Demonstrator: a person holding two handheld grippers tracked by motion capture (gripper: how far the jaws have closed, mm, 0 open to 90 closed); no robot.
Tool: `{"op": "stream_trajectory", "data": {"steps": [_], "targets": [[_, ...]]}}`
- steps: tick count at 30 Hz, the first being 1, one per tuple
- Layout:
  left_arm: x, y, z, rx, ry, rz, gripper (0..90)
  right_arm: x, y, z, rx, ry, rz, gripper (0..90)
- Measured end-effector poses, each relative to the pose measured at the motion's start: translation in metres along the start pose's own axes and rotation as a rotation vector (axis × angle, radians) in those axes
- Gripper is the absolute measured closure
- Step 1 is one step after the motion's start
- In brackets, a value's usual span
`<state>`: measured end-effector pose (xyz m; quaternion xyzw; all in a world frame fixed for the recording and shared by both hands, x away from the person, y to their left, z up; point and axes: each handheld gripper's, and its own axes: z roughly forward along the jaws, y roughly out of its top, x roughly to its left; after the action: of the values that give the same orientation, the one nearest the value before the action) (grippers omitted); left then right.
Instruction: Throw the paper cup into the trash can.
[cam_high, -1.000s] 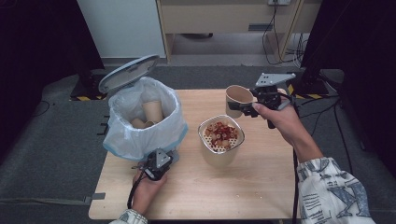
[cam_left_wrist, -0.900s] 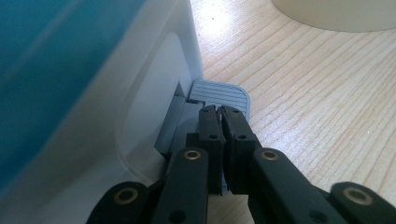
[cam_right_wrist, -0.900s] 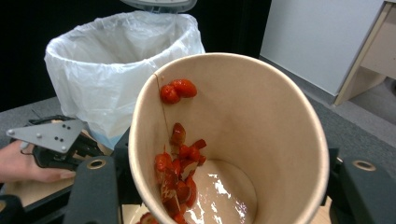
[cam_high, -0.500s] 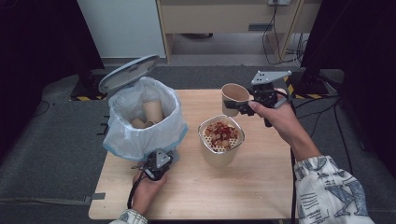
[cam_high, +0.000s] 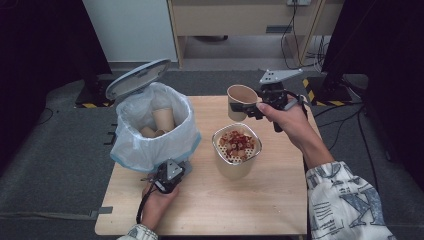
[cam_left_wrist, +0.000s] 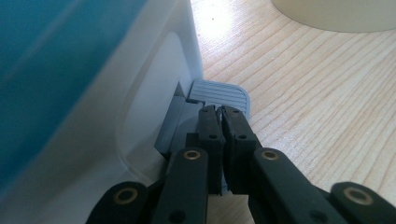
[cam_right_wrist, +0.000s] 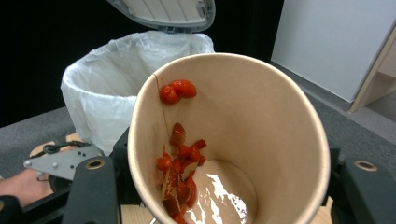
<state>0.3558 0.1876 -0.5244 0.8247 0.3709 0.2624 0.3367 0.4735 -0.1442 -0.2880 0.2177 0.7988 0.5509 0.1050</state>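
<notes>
Right gripper (cam_high: 250, 107) clamped on a paper cup (cam_high: 240, 101) — held up above the far side of the table (cam_high: 260, 205), just beyond the strainer cup (cam_high: 236, 152). Red bits (cam_right_wrist: 180, 161) stuck inside the cup wall, cup sitting right between the black jaws. Left gripper (cam_left_wrist: 218, 114) squeezed shut, holding nothing, tips on the grey pedal (cam_left_wrist: 219, 95) of the white bin (cam_high: 152, 130) — lid (cam_high: 137, 77) up.

A lab or studio-like recording room, not a home. A small wooden desk (cam_high: 260, 200) stands on grey carpet (cam_high: 55, 165), with black curtains (cam_high: 45, 45) at both sides, loose cables (cam_high: 295, 30) and hazard-striped tape (cam_high: 312, 97) on the floor.
</notes>
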Motion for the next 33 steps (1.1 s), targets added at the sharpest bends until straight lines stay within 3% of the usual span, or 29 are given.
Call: {"op": "stream_trajectory", "data": {"steps": [7, 15, 22, 33], "targets": [[0.000, 0.000, 0.000, -0.002, 0.001, 0.002, 86.1, 0.005, 0.011, 0.012, -0.001, 0.018, -0.005, 35.3], [0.000, 0.000, 0.000, -0.002, 0.000, -0.001, 85.9, 0.002, 0.017, 0.024, 0.000, 0.038, 0.021, 35.2], [0.000, 0.000, 0.000, -0.003, 0.000, -0.001, 85.7, 0.001, 0.024, 0.036, 0.001, 0.043, 0.013, 34.8], [0.000, 0.000, 0.000, -0.004, -0.002, -0.002, 85.4, 0.011, 0.036, 0.059, 0.007, 0.061, -0.005, 34.7]]}}
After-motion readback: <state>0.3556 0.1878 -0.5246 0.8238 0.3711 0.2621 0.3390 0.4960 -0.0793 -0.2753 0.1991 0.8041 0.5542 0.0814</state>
